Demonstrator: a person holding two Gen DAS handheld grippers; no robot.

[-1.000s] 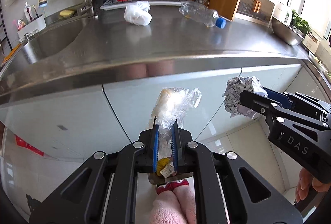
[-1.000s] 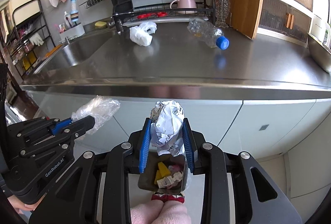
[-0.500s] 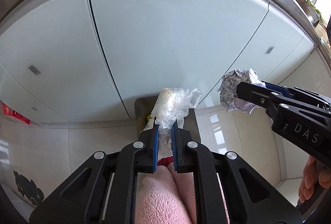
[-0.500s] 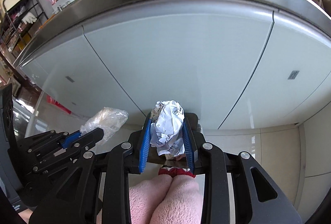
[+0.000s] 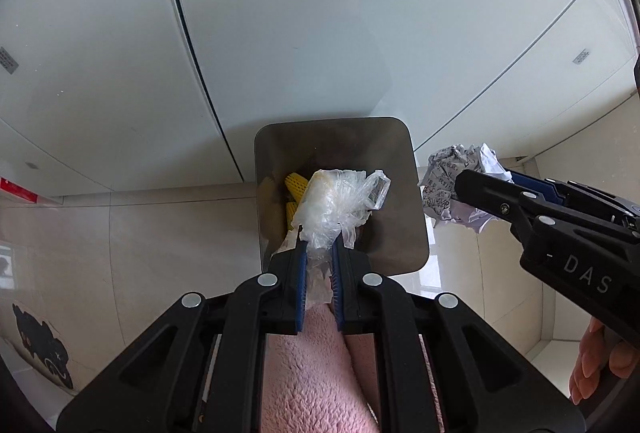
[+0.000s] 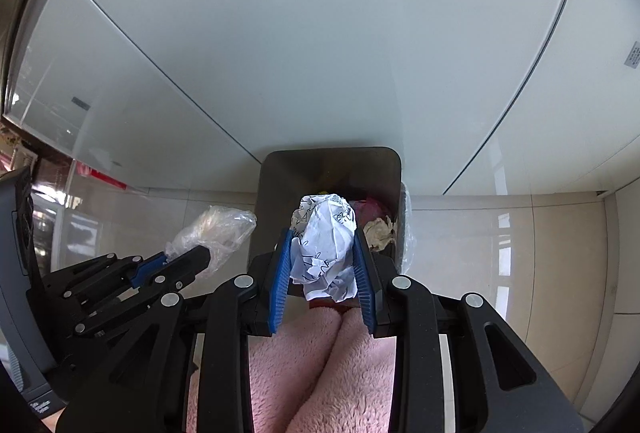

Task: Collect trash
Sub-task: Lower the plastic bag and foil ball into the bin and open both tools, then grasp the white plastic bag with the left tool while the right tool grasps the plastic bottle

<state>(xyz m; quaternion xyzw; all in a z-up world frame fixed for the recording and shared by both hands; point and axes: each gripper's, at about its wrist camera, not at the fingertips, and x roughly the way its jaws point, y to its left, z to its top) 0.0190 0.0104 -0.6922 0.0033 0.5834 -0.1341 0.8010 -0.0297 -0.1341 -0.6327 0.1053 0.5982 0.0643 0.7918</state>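
My left gripper (image 5: 319, 253) is shut on a crumpled clear plastic wrapper (image 5: 336, 201) and holds it over the open grey trash bin (image 5: 392, 169). My right gripper (image 6: 322, 245) is shut on a crumpled ball of printed white paper (image 6: 326, 245), also above the bin (image 6: 276, 185). In the left wrist view the right gripper (image 5: 472, 189) and its paper ball (image 5: 452, 177) hang just right of the bin. In the right wrist view the left gripper (image 6: 192, 257) and wrapper (image 6: 212, 229) hang left of it. Yellow corn pieces (image 5: 295, 187) and other scraps lie inside.
White cabinet doors (image 5: 320, 13) stand right behind the bin. Beige floor tiles (image 6: 520, 253) surround it. Pink fluffy slippers (image 6: 340, 373) are below the grippers, close to the bin's near edge. A hand (image 5: 596, 365) holds the right gripper.
Both grippers have dropped from counter height and tilted down. The counter has left view, and the bin now lies under both held items.
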